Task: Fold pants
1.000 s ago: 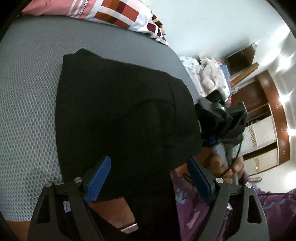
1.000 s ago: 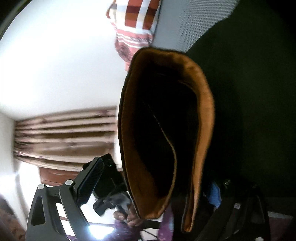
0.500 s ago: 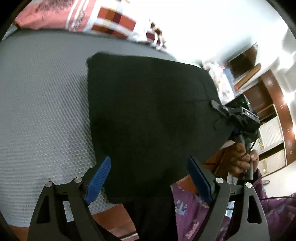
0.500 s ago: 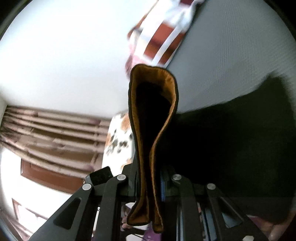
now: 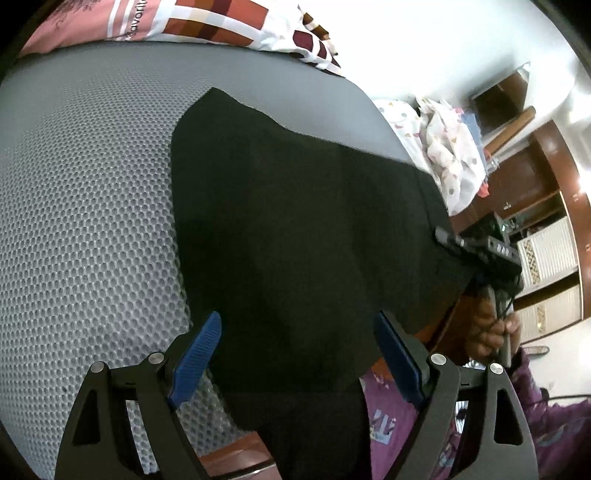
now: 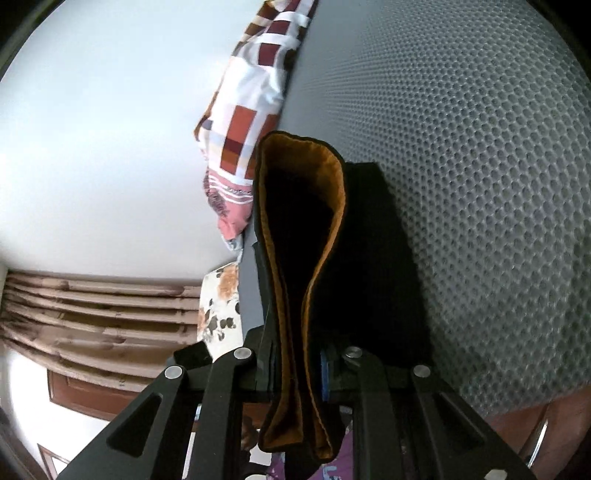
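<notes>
One pair of black pants, lower centre of the left wrist view. Two grippers: the left gripper at bottom centre, the right gripper at bottom centre of its view. One patterned pillow along the top edge.

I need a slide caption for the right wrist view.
Right gripper shut on black pants, orange lining showing, above grey mattress.

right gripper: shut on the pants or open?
Shut: right gripper pinches the orange-lined pants edge between its fingers.
</notes>
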The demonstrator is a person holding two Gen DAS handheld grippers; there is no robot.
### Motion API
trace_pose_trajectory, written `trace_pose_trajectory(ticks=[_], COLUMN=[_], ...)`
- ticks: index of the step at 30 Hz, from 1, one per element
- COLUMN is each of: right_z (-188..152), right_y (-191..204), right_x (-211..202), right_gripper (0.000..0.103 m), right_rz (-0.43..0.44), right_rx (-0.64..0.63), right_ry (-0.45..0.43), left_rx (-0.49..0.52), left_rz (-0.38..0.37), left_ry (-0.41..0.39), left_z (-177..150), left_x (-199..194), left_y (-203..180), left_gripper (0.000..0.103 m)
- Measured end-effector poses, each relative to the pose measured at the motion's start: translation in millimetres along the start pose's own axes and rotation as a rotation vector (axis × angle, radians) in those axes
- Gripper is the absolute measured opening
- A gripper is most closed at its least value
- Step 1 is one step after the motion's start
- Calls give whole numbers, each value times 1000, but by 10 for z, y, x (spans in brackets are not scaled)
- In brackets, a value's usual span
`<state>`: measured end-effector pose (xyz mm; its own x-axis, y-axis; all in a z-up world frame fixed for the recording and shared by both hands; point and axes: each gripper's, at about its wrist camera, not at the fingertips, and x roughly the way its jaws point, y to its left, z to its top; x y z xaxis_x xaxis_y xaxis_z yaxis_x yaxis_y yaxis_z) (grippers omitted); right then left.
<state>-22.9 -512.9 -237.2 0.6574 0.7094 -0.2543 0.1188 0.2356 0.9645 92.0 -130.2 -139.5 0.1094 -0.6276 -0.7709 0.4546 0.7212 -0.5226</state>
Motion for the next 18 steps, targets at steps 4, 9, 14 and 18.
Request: trace_pose_trajectory(ticks=[4,9,14,18], right_z=[-102,-98,-246,-370], right_y=[-388,-333,5,156], right_x=[3,-233,-637,-549], right_gripper=[16,32,33,33], right_rz=[-3,5,27,-28], right_rx=[89,64,-46,-83], right_ry=[2,-62,-110,-68], left_rx=[9,37,30,26], left_rz=[24,40,51,49], left_ry=[15,16,11,3], left_z=[39,99,133,65], left_x=[117,180,229,211], left_y=[54,26,-10,5], left_gripper=[85,86,87,90])
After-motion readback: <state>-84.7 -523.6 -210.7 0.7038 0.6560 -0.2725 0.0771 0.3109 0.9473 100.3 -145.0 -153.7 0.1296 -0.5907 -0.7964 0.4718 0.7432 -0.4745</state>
